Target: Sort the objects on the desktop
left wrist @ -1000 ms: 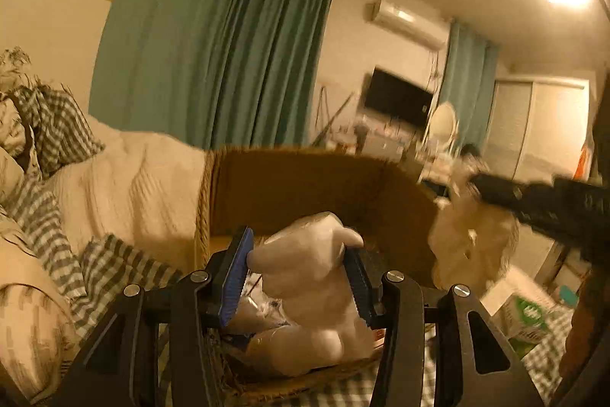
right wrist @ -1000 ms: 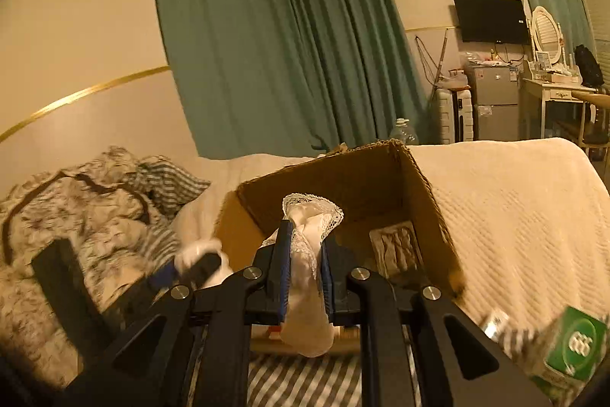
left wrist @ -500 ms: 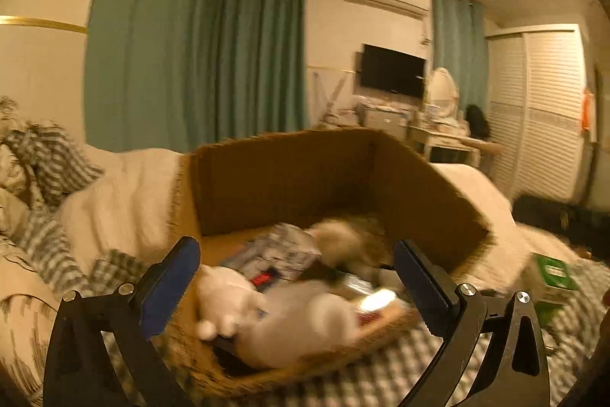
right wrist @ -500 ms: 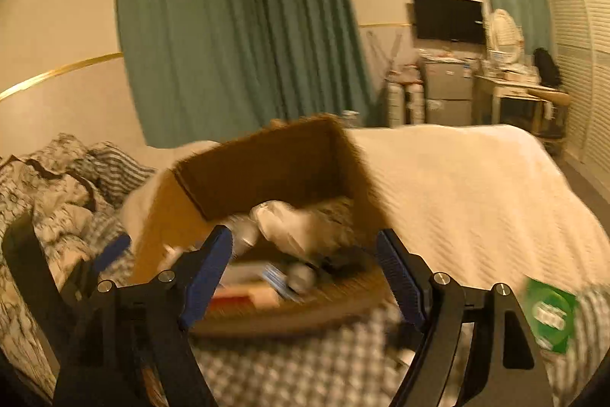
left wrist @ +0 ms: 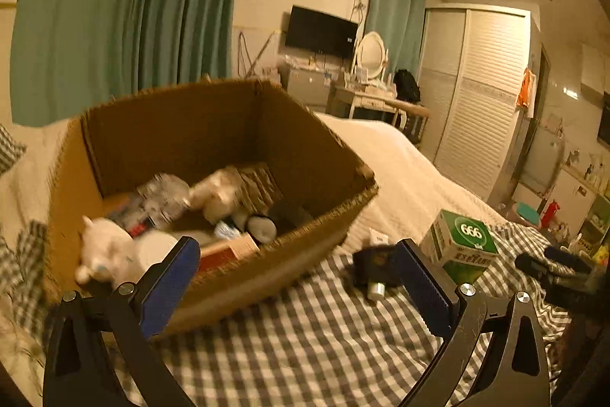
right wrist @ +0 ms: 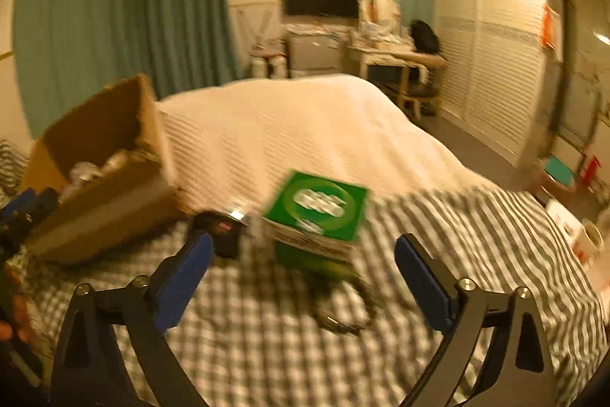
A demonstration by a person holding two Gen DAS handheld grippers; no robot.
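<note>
Left gripper (left wrist: 297,277): jaws just opened wide, gripping nothing, hovering over the checked bedcover (left wrist: 305,342) beside the cardboard box (left wrist: 267,277) holding a white plush toy (left wrist: 110,254). Right gripper (right wrist: 305,266): jaws widening, empty, facing a green carton (right wrist: 316,216) lying on the bedcover.

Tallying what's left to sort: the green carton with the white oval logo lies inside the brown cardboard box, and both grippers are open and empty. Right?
Not quite. The green carton sits on the checked bedcover outside the cardboard box, as the right wrist view shows. Both grippers are open and empty.
</note>
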